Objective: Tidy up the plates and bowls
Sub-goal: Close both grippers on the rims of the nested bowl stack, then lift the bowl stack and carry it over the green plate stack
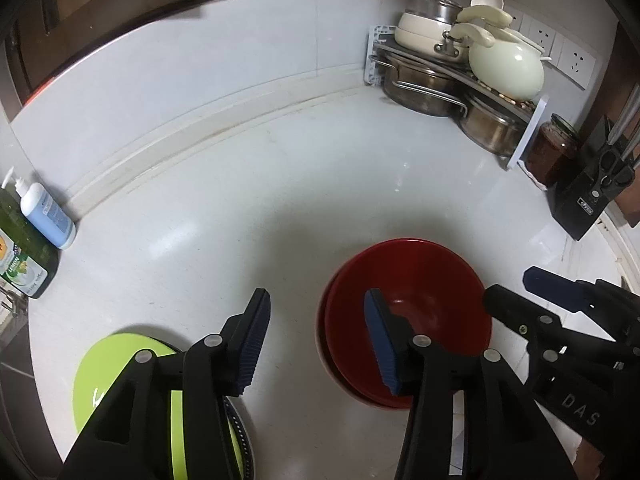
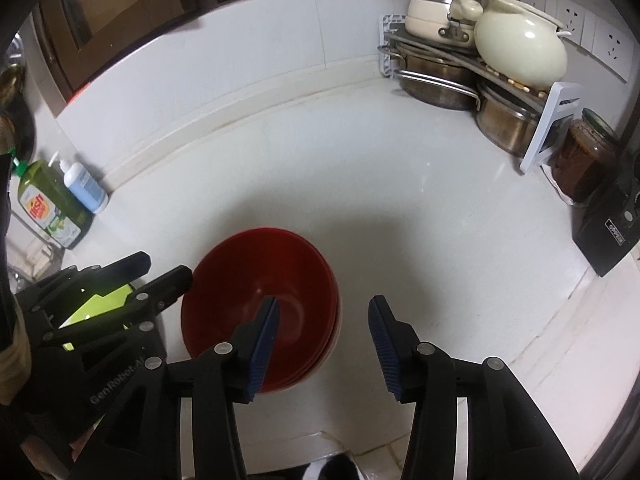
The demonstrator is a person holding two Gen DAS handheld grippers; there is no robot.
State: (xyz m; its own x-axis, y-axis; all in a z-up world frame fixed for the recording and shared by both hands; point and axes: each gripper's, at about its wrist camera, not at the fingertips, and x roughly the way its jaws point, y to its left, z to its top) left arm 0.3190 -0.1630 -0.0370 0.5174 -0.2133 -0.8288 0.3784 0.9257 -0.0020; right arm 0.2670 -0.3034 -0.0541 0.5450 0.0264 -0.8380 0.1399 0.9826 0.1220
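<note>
A stack of red bowls (image 1: 432, 280) sits on the white counter; it also shows in the right wrist view (image 2: 240, 280). A lime green plate (image 1: 116, 372) lies on a darker plate at the counter's front left, partly under my left gripper; a sliver of it shows in the right wrist view (image 2: 96, 304). My left gripper (image 1: 318, 344) is open and empty, its right finger over the bowls' near rim. My right gripper (image 2: 324, 344) is open and empty, its left finger over the bowls' right side. Each gripper shows in the other's view: the right (image 1: 532, 296), the left (image 2: 160, 276).
A corner rack (image 1: 448, 68) holds steel pots and cream cookware (image 1: 508, 68) at the back right. A jar (image 1: 554, 152) and a black knife block (image 1: 592, 196) stand at the right. A blue pump bottle (image 1: 46, 216) and a green dish soap bottle (image 2: 48, 204) stand at the left wall.
</note>
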